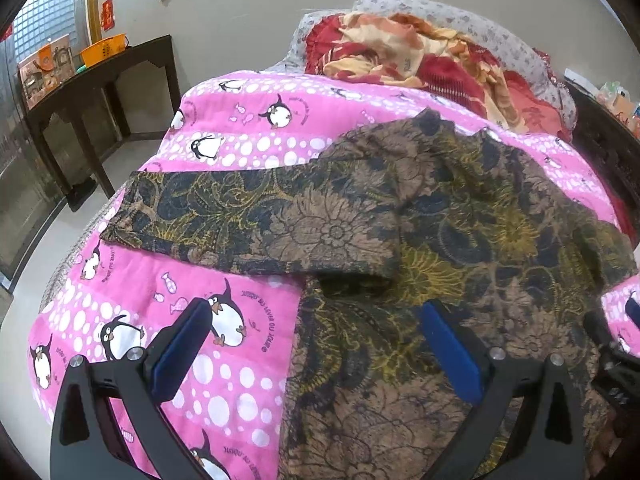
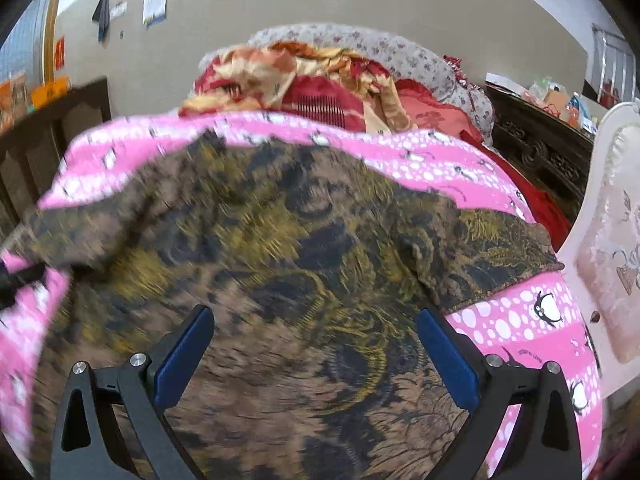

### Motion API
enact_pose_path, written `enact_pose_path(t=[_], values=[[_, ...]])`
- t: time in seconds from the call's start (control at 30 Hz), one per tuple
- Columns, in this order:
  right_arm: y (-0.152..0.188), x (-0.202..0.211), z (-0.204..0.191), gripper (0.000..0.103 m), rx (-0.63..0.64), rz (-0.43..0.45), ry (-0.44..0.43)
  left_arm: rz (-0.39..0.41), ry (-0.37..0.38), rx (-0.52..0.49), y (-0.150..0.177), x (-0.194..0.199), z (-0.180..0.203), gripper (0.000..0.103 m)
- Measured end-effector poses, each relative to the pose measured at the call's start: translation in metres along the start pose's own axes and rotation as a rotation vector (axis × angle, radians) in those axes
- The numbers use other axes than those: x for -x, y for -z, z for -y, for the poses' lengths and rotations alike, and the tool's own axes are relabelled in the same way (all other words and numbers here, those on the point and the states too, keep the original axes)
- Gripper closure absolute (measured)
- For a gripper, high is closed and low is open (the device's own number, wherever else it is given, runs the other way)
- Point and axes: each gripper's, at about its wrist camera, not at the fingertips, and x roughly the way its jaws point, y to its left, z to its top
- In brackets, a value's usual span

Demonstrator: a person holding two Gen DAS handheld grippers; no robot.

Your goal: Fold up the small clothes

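A brown garment [image 1: 420, 240] with a black and yellow flower print lies spread on a pink penguin quilt [image 1: 240, 128]. One long sleeve [image 1: 224, 212] stretches out to the left across the quilt. My left gripper [image 1: 316, 340] hovers open over the garment's left edge, nothing between its blue pads [image 1: 182, 350]. In the right wrist view the same garment [image 2: 280, 240] fills the middle, blurred by motion, with a short sleeve [image 2: 492, 256] at the right. My right gripper [image 2: 316, 344] is open above the cloth, holding nothing. Part of the right gripper [image 1: 616, 344] shows at the left wrist view's right edge.
Crumpled red and cream bedding [image 1: 420, 56] is piled at the bed's far end. A dark wooden side table [image 1: 100, 80] with an orange basket [image 1: 104, 50] stands left of the bed. A white padded chair [image 2: 608, 248] stands close at the right, with a dark carved cabinet [image 2: 540, 148] behind it.
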Motion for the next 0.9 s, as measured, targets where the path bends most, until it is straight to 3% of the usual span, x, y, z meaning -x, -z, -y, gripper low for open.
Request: enact_pose_path(t=[0.17, 0.57, 0.67, 0.8, 0.9], values=[[0.036, -0.051, 0.012, 0.0, 0.005, -0.125, 0.014, -0.005, -0.01, -0.009, -0.001, -0.012, -0.001, 0.0], [0.032, -0.057, 0.016, 0.0, -0.014, -0.135, 0.027, -0.012, -0.013, -0.007, -0.001, -0.026, -0.01, 0.0], [0.033, -0.058, 0.014, 0.0, -0.009, -0.142, 0.032, 0.02, 0.01, 0.034, -0.008, -0.026, -0.036, 0.0], [0.032, -0.059, 0.013, 0.0, -0.002, -0.144, 0.041, 0.001, 0.112, 0.147, -0.024, -0.031, -0.09, 0.0], [0.032, -0.06, 0.012, 0.0, 0.0, -0.145, 0.044, -0.041, 0.289, 0.304, -0.041, -0.035, -0.148, 0.0]])
